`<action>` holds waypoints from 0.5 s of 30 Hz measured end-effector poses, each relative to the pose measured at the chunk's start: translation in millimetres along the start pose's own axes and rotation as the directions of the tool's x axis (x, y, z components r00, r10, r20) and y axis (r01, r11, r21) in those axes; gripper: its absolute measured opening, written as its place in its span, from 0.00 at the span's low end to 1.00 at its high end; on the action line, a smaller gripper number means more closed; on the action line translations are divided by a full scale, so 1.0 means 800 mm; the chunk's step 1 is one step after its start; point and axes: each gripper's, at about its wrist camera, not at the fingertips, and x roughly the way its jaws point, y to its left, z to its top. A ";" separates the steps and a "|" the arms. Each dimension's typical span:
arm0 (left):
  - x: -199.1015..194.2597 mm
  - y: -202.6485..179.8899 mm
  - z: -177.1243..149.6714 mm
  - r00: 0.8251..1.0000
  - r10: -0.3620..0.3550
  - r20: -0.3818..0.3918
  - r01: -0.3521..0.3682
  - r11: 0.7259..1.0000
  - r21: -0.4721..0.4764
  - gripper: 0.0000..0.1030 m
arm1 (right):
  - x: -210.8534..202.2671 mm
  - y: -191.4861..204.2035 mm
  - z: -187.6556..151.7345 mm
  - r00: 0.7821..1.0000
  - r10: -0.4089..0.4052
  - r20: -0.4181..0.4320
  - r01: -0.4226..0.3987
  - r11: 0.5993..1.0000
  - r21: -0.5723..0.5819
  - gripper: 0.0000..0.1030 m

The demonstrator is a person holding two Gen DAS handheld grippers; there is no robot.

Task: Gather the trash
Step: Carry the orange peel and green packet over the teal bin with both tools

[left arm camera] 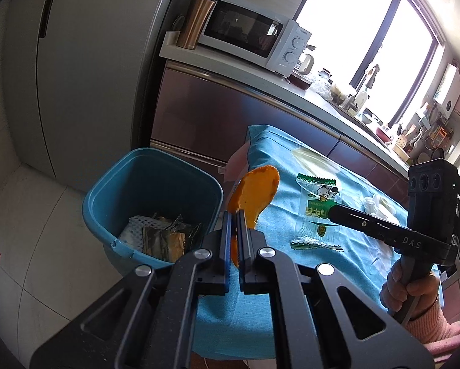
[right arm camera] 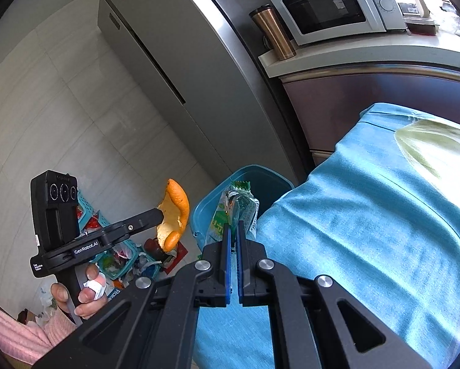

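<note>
My left gripper is shut on a piece of orange peel and holds it in the air beside the blue trash bin, at the table's edge. The bin holds several wrappers. In the right wrist view the peel hangs from the left gripper left of the bin. My right gripper is shut on a green and clear snack wrapper and holds it up near the bin. The wrapper also shows in the left wrist view, at the right gripper's tip, over the blue tablecloth.
A pale plastic piece and white crumpled tissue lie on the tablecloth. A fridge stands behind the bin, and a counter with a microwave runs along the back. A teal basket of clutter sits on the floor.
</note>
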 end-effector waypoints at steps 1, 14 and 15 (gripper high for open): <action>0.000 0.001 0.000 1.000 0.002 0.001 -0.002 1.000 -0.002 0.04 | 0.002 0.001 0.000 1.000 0.002 -0.003 -0.002 1.000 -0.001 0.02; 0.001 0.007 0.001 0.999 0.032 0.011 -0.032 0.999 -0.028 0.04 | 0.026 0.002 0.004 0.999 0.034 -0.030 -0.034 0.999 -0.008 0.02; 0.000 0.007 0.001 0.999 0.034 0.012 -0.034 0.999 -0.029 0.04 | 0.028 0.002 0.004 0.999 0.035 -0.031 -0.035 0.999 -0.011 0.02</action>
